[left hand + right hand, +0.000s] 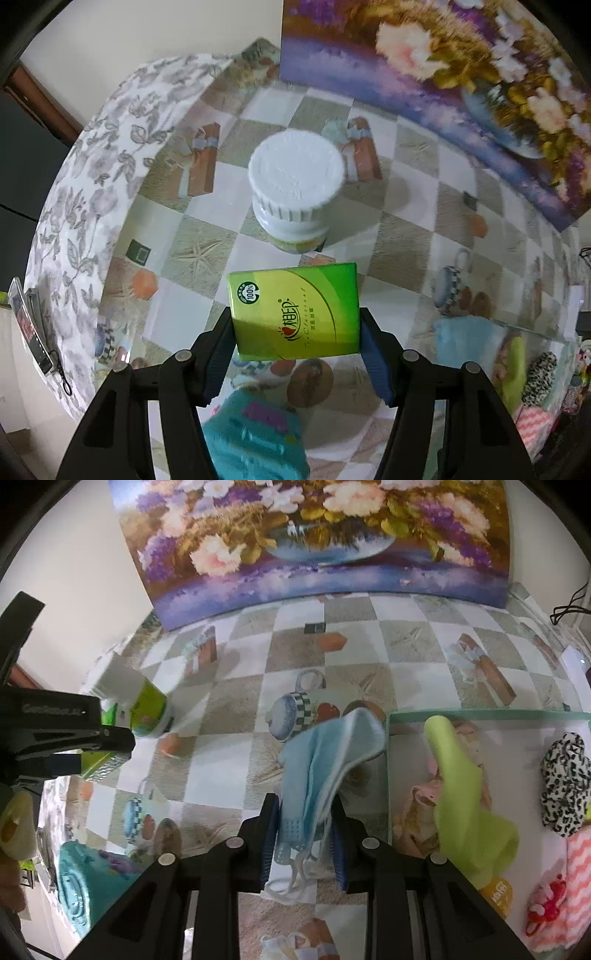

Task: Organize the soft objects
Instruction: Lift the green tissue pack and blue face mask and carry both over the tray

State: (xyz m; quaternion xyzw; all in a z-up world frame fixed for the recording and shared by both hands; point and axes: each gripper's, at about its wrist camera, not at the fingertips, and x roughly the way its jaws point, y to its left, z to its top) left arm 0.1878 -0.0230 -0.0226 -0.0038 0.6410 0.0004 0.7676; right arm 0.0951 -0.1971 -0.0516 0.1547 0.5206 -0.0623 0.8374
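A green tissue pack (295, 306) hangs above the checked tablecloth, and my left gripper (295, 317) is shut on it with a blue pad pressed on each side. Just beyond it stands a white jar (295, 177) with a ribbed lid. In the right wrist view my right gripper (304, 805) is shut on a light blue cloth (332, 746), whose white straps dangle below the fingers. The cloth hangs beside the left wall of a clear tray (480, 714). At the left of that view the left gripper (107, 749) shows with the green pack.
The tray holds a lime green cloth (461, 805), a leopard-print piece (565, 775) and a pink striped cloth (580, 867). A teal packet (255, 435) lies near the table's front. A floral painting (314, 535) leans along the back. A floral cloth (92, 184) covers the left edge.
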